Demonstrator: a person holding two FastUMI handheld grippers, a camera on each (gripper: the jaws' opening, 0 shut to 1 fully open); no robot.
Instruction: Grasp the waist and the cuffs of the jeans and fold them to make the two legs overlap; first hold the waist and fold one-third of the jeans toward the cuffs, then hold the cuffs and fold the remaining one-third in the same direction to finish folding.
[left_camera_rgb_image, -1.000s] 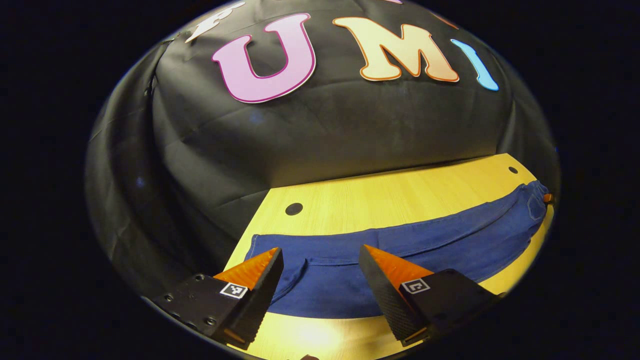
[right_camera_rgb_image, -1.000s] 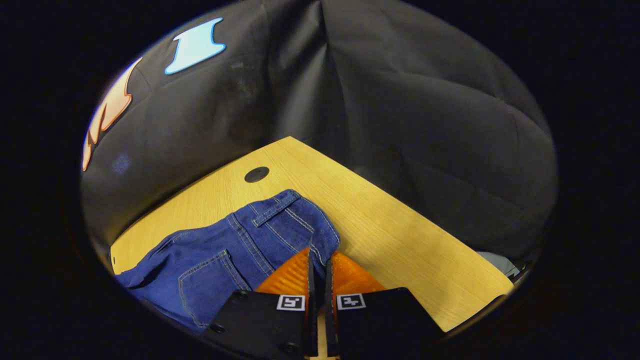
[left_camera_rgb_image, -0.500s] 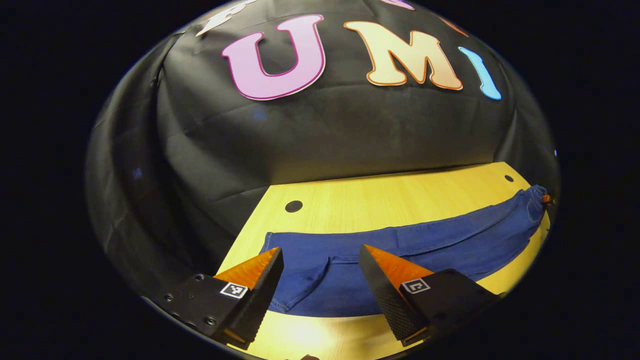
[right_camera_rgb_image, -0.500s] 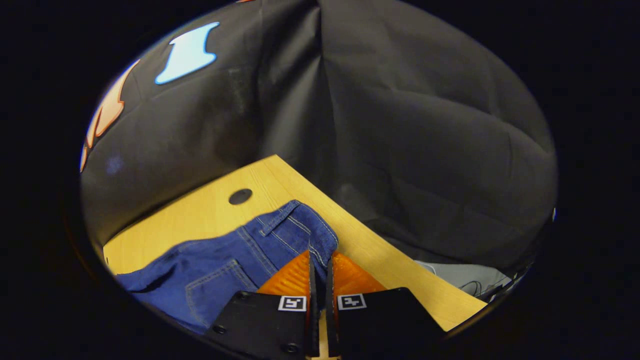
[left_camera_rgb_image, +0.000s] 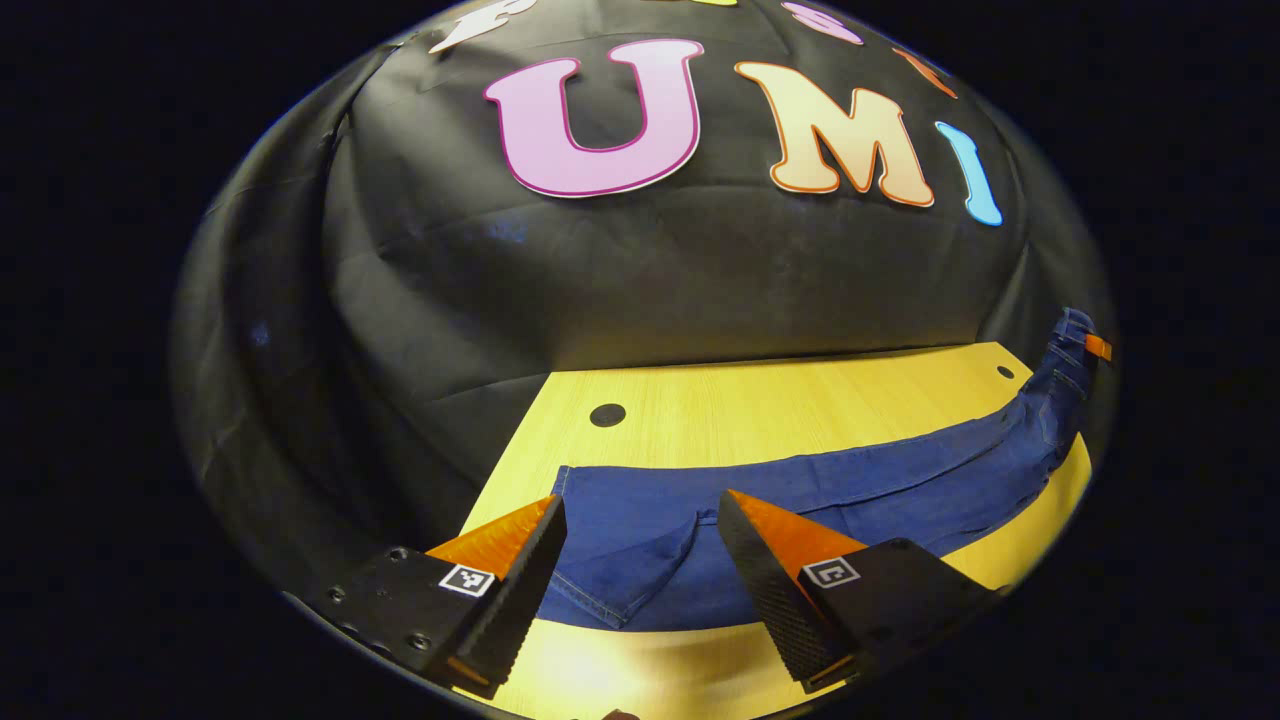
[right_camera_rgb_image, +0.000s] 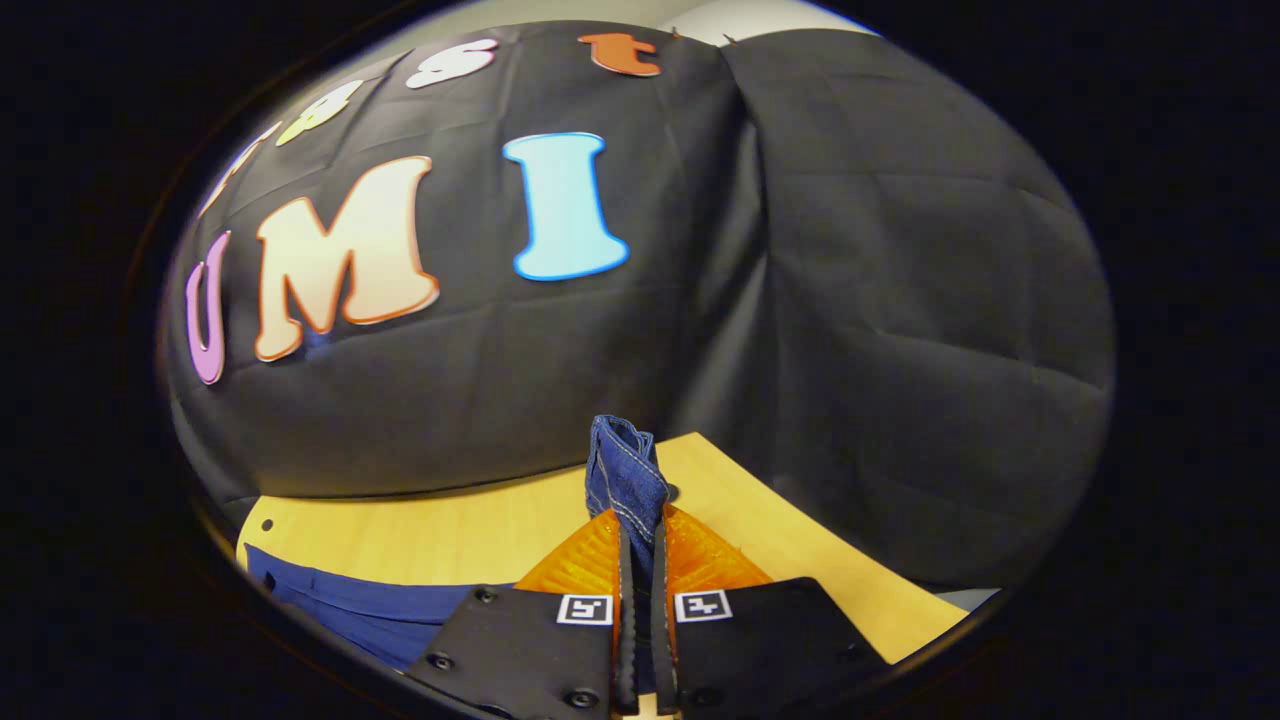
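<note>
Lifted since the earlier frame: waist of the jeans, clamped between the closed fingers of the right gripper and raised off the table; camera tilted up toward the wall. Seen from the left gripper view as the far right end of the denim climbing off the wood at the rim, with a small part of the right gripper beside it. Rest of the jeans flat on the table, long axis running left to right across the left gripper view, legs already overlapped by the look of the single band of cloth. Cuffs just ahead of and between the fingers of the left gripper, near corner turned up in a small fold. Left fingers wide apart, holding nothing, apparently just above the cloth; contact cannot be told. Judged step: first fold, waist carried one third of the way toward the cuffs. Governing relation: cuffs lie along the long axis from the right gripper, on its left side, so travel must follow that axis, toward the left gripper. Right gripper the nearer to the waist; left the nearer to the cuffs. Likely use of the left gripper: pinning or gripping the cuffs to stop the band from sliding. Risk: skewed fold if travel strays off the axis.
</note>
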